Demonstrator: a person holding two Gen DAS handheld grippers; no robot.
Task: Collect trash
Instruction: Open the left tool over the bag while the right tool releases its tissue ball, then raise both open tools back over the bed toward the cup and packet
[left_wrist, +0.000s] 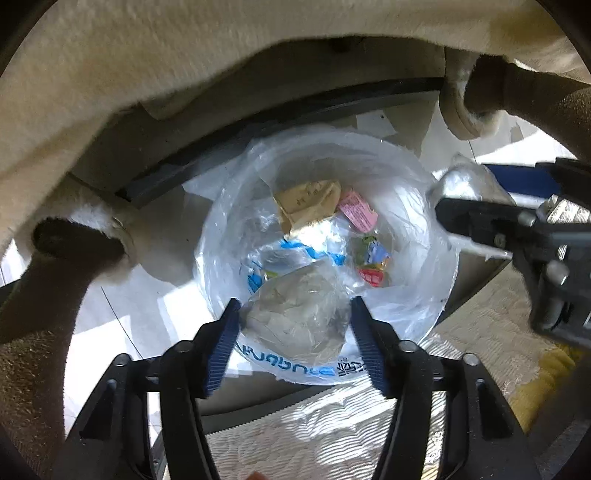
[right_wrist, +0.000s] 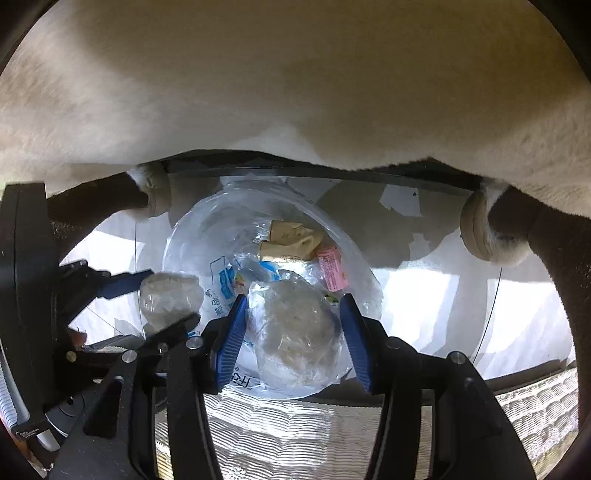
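Observation:
A round bin with a clear plastic liner (left_wrist: 417, 295) (right_wrist: 192, 229) stands right below both grippers. Inside it lie tan paper (left_wrist: 306, 203), a pink wrapper (left_wrist: 356, 212) and a colourful wrapper (left_wrist: 371, 258). My left gripper (left_wrist: 295, 300) (right_wrist: 173, 295) points down into the bin, and a grey wad wrapped in clear film (left_wrist: 295, 317) sits between its blue pads with a thin gap on each side. My right gripper (right_wrist: 293, 296) (left_wrist: 461, 188) hangs beside it, and a second film-wrapped wad (right_wrist: 295, 332) lies loosely between its pads. Both grippers are open.
A person's beige fleece garment (right_wrist: 295, 92) fills the top of both views, with brown sleeves (left_wrist: 44, 280) (right_wrist: 554, 251) coming out of its cuffs. The bin stands on a white floor (right_wrist: 424, 302). A white textured cloth (left_wrist: 332, 424) lies at the near edge, with something yellow (left_wrist: 546, 384) beside it.

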